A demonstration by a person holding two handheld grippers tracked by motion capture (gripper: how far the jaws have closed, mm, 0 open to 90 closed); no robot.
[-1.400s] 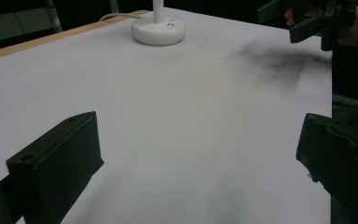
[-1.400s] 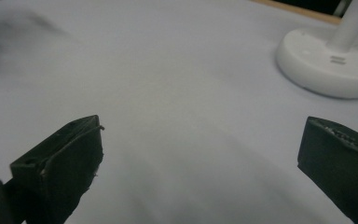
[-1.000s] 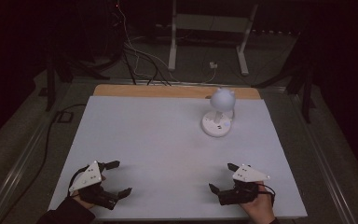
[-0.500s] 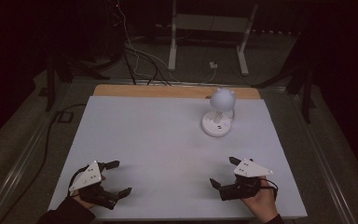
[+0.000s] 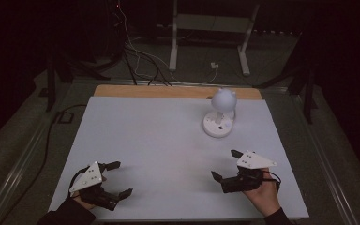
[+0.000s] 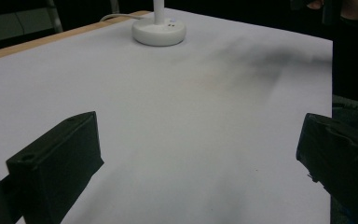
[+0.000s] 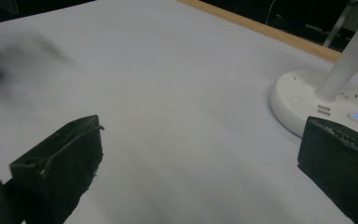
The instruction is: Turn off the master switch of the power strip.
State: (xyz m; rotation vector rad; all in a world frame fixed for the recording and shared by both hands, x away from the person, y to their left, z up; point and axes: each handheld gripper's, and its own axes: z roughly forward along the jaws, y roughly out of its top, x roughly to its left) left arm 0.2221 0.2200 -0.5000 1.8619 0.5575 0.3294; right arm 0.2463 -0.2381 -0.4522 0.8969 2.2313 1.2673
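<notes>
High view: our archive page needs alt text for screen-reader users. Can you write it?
A person holds the open left gripper and right gripper low over a white table, both empty. A white desk lamp stands at the table's far right.

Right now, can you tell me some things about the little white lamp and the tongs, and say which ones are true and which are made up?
1. The white lamp stands on the far right part of the white table. True.
2. The right tongs are squeezing the lamp. False: they are open near the front edge, well apart from the lamp.
3. The left tongs are open with nothing between them. True.
4. The lamp has tipped over. False: it stands upright on its round base.
5. A small blue light glows on the lamp's base. True.
</notes>
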